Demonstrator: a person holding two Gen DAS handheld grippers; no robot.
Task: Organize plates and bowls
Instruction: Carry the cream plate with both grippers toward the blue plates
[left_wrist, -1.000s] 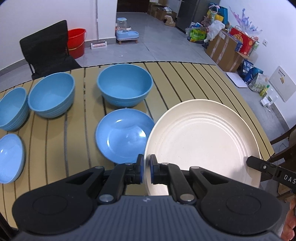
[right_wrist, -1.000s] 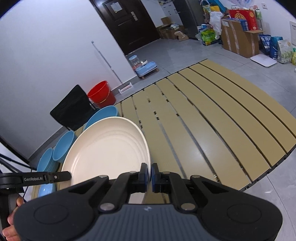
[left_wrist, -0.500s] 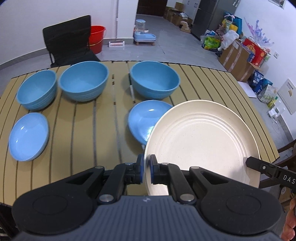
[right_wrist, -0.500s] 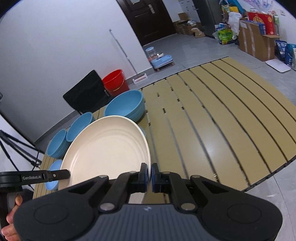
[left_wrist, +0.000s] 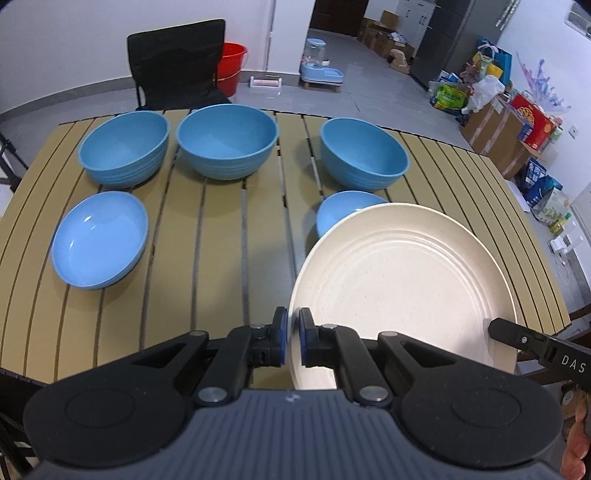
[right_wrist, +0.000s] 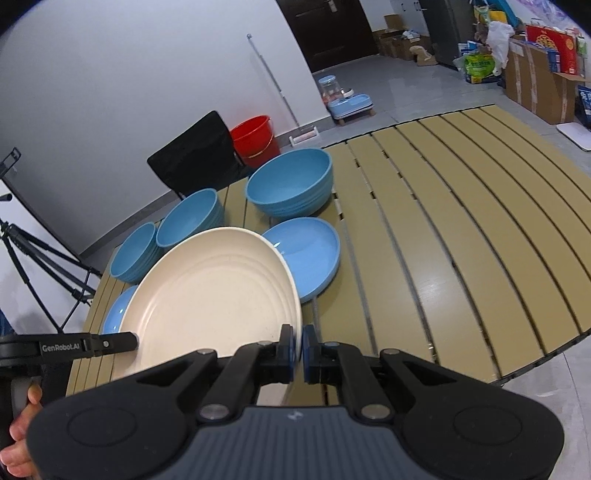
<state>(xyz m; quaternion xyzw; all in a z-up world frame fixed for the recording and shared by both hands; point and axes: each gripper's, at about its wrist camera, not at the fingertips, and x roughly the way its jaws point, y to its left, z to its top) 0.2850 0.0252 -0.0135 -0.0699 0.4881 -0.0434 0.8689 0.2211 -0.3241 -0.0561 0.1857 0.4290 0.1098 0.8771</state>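
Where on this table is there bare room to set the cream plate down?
Free: the slats right of the right-hand deep bowl and shallow blue dish, out to the table edge; also the centre strip between both shallow dishes. Crowded: the far-left bowl row.

The tan slatted bench is carrying three deep blue bowls sitting in a row along its far side, and two shallow blue dishes lying nearer, well apart from each other.
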